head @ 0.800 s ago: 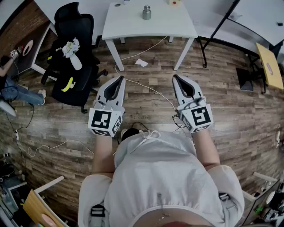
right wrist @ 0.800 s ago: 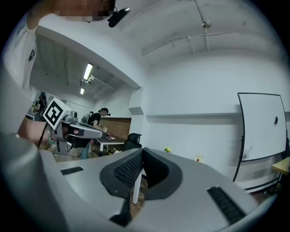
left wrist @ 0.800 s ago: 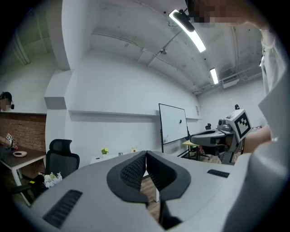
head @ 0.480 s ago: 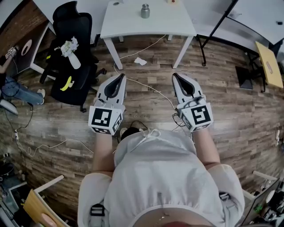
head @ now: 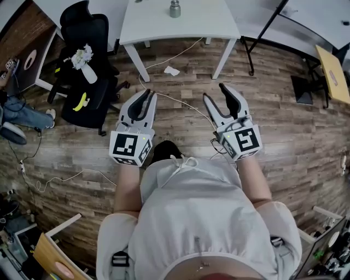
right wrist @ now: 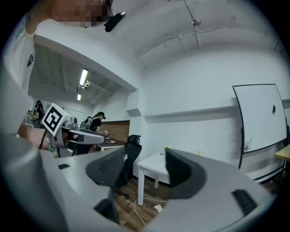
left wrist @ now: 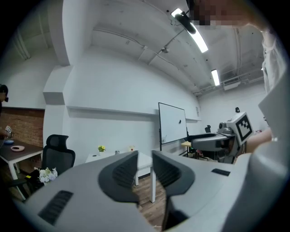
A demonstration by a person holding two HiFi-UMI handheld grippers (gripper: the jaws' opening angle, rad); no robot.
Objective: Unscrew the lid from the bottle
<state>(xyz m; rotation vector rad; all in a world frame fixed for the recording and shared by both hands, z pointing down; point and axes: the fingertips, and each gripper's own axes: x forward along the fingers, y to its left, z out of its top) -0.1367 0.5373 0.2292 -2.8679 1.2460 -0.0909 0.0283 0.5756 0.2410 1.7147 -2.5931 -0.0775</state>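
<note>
One bottle [head: 174, 9] on one white counter [head: 158, 24]. Two grippers, well apart from it: left gripper [head: 149, 96] jaws nearly together, empty; right gripper [head: 216, 93] jaws apart, empty.

An office — a white desk [head: 153, 24], a black swivel chair [head: 98, 35], a whiteboard [left wrist: 172, 123] by the wall.

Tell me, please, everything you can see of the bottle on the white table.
The bottle is small, squat and grey, and looks like metal. A narrower lid sits on top of it, apparently screwed on, though it is too small in the picture to make out finer detail. It stands upright on the white table, at the very top edge of the head view. Only the table top touches it. The left gripper and the right gripper are both held well short of it, over the wooden floor.
</note>
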